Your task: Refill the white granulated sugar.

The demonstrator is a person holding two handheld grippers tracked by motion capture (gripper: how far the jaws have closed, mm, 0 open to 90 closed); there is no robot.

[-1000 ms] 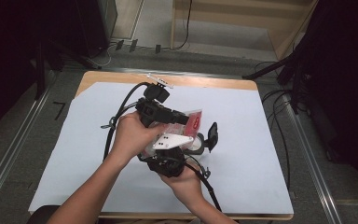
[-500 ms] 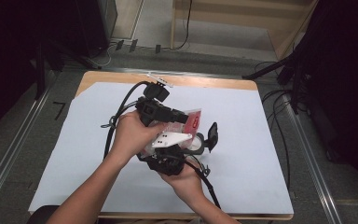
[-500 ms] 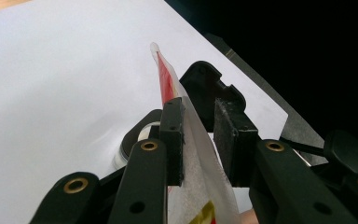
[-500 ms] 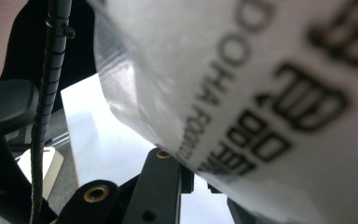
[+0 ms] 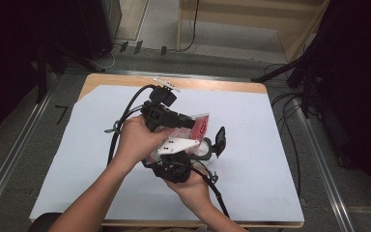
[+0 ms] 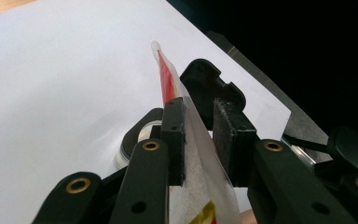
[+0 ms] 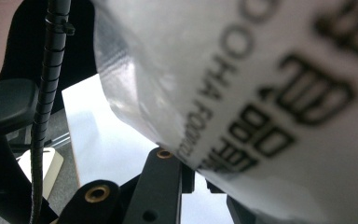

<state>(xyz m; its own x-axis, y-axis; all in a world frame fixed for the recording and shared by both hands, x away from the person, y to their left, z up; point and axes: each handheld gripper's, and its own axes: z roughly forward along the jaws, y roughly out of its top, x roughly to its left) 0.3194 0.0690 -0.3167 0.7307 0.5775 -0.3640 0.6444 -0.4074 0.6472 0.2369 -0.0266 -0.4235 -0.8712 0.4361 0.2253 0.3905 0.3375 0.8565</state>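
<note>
Paper [image 5: 72,145] covers the desk [image 5: 222,85], and I work above its middle, so anything that slips lands on a plain white sheet.

My left hand [image 5: 135,142] reaches in over the right one and carries the left tool [image 6: 198,123] with its jaws pointing off to the right. Its pads are pinched on a packet [image 6: 167,79], one on each face of the clear film. The packet stands on edge between them and its red-printed end pokes out past the tips. I judge that I grip it across the flat faces because thin film folds away from any other hold.

The packet itself hangs clear of the desk, between my two tools.

My right hand [image 5: 193,186] sits nearest to me and turns the right tool [image 7: 198,184] up from below. In the right gripper view the film with its black lettering curves down into that tool's jaws. The contact itself is hidden, but I take the jaws to be pressed together on the packet's lower part.

With two holds on opposite ends, I judge this a setup for pulling the film taut or tearing it open.
</note>
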